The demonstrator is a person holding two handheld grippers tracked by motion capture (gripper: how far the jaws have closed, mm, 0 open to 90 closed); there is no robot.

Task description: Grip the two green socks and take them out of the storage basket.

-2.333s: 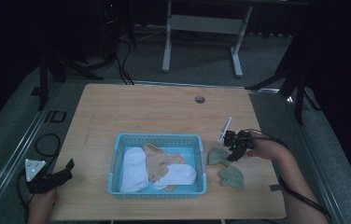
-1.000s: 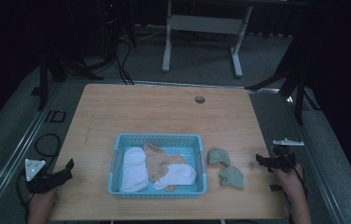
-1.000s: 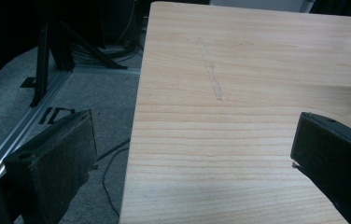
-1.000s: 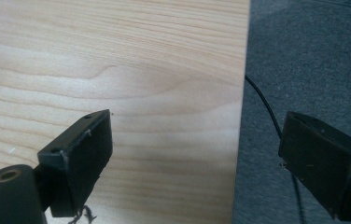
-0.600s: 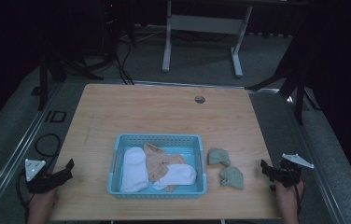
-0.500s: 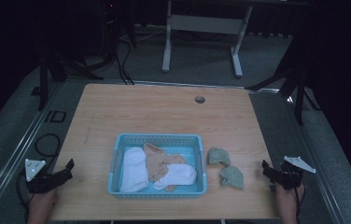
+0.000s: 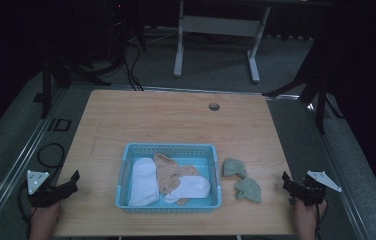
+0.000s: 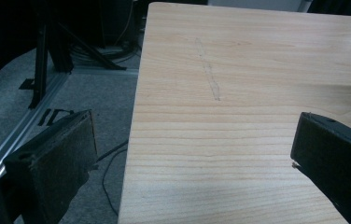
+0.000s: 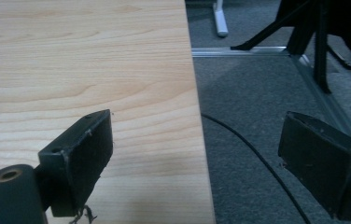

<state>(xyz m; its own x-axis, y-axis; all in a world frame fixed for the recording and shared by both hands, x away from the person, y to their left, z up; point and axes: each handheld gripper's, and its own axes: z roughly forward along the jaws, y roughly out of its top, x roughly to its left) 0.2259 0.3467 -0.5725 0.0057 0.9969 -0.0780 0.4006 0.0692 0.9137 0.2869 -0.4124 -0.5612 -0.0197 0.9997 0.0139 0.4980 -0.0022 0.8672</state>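
A light blue basket point(image 7: 170, 150) stands near the table's front middle, with white and tan socks point(image 7: 168, 179) lying in it. Two rolled grey-green socks point(image 7: 234, 167) point(image 7: 249, 189) lie on the wood just right of the basket. My right gripper point(image 7: 290, 184) hovers open at the table's right front edge, nothing between its jaws. In the right gripper view its fingers point(image 9: 81, 154) straddle the table edge. My left gripper point(image 7: 71, 180) rests open at the left front edge, empty; its fingers point(image 8: 57, 161) also straddle the edge.
The wooden table point(image 7: 176, 125) has a round cable hole point(image 7: 214, 106) near its back. Grey carpet point(image 9: 267, 93) lies around it, with a cable point(image 9: 253, 154) on the floor to the right and a white desk frame point(image 7: 216, 30) behind.
My right gripper has left the grey-green socks and pulled back to the table's right front edge. The left gripper has stayed still.
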